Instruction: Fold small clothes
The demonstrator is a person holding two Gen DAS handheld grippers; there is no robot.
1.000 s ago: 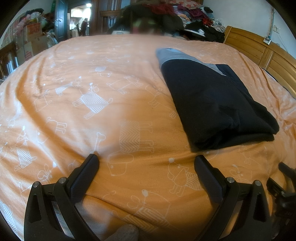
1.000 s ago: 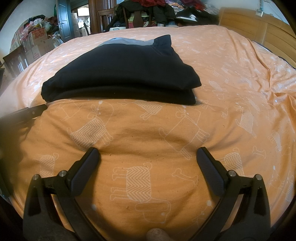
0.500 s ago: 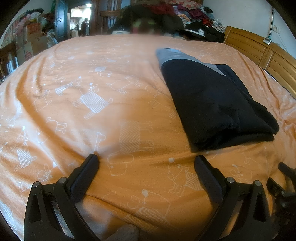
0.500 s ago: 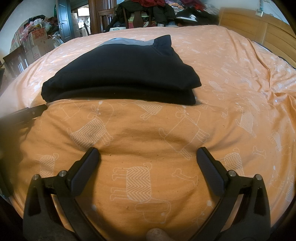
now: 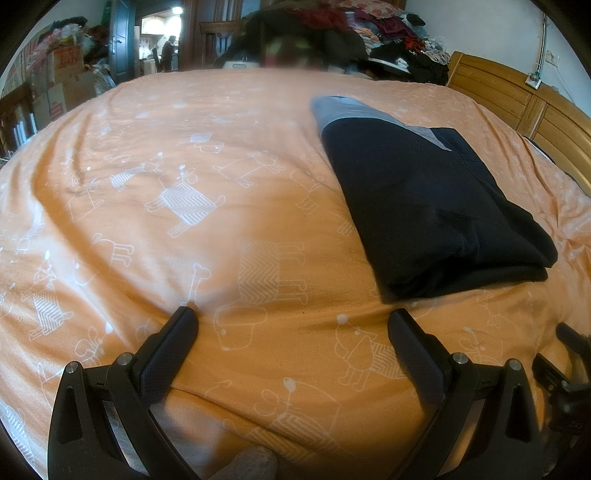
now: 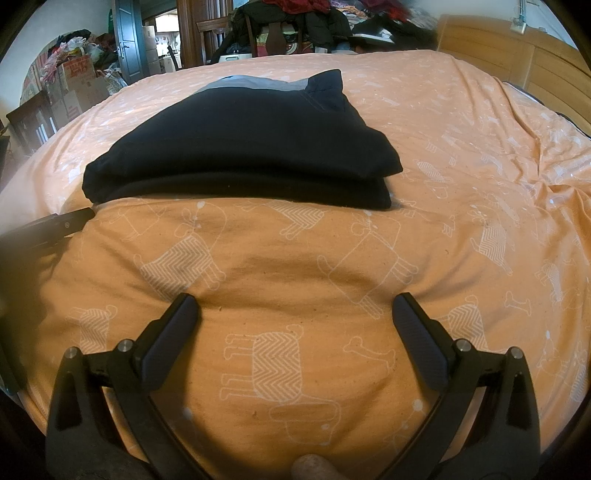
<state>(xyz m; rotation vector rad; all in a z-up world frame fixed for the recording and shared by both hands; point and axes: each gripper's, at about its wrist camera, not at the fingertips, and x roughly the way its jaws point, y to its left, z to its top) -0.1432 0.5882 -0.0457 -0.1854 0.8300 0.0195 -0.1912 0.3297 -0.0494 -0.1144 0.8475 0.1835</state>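
Observation:
A dark navy garment with a grey band point(image 5: 424, 199) lies folded into a thick rectangle on the orange bedspread point(image 5: 184, 155). In the left wrist view it sits ahead and to the right of my left gripper point(image 5: 291, 325), which is open and rests on the bedspread with nothing between its fingers. From the right wrist view the folded garment point(image 6: 243, 147) lies straight ahead, its folded edge toward me. My right gripper point(image 6: 295, 310) is open too, pressing lightly on the spread a short way in front of that edge.
A wooden headboard point(image 5: 517, 99) borders the bed on the right. Piled clothes point(image 5: 369, 33) and a chair stand beyond the far edge, with boxes and a doorway point(image 6: 74, 81) at the left. The other gripper's tip point(image 6: 55, 225) shows at the left.

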